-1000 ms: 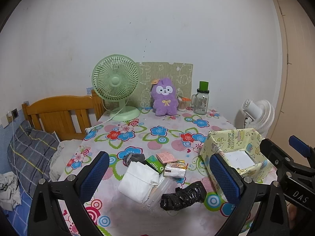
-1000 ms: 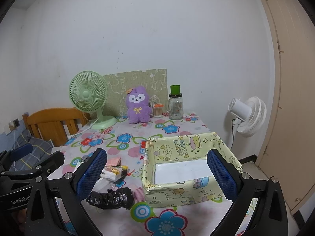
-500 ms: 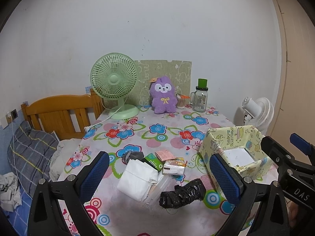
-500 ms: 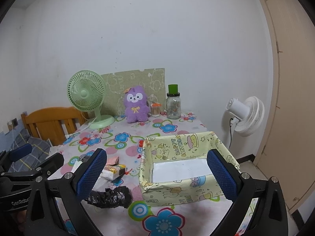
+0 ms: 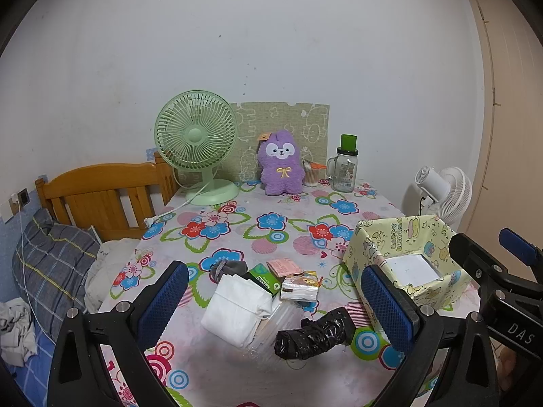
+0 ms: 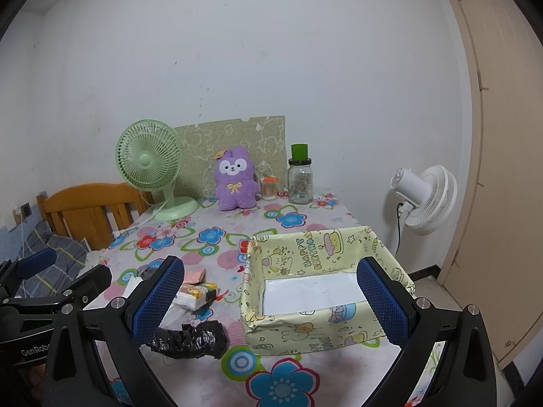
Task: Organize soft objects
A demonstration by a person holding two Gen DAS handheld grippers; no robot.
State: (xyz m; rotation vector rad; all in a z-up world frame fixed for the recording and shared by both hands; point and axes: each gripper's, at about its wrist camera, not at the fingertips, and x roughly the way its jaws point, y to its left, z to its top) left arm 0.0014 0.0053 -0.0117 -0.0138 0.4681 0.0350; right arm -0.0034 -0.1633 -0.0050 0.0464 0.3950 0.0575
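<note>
Both views pulled back slightly, white bundle (image 5: 237, 308) clear only from left wrist

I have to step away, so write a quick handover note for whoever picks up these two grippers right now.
Left gripper: open, empty, above the pile.
Right gripper: open, empty, facing the yellow cartoon-print paper box.
Box holds nothing but its white base.
On the floral tablecloth, left of the box: folded white cloth, crumpled black plastic bag, small white tissue pack, green packet, pink packet, grey fabric piece.
Done: nothing boxed.
Left: probably move the soft items into the box.
</note>
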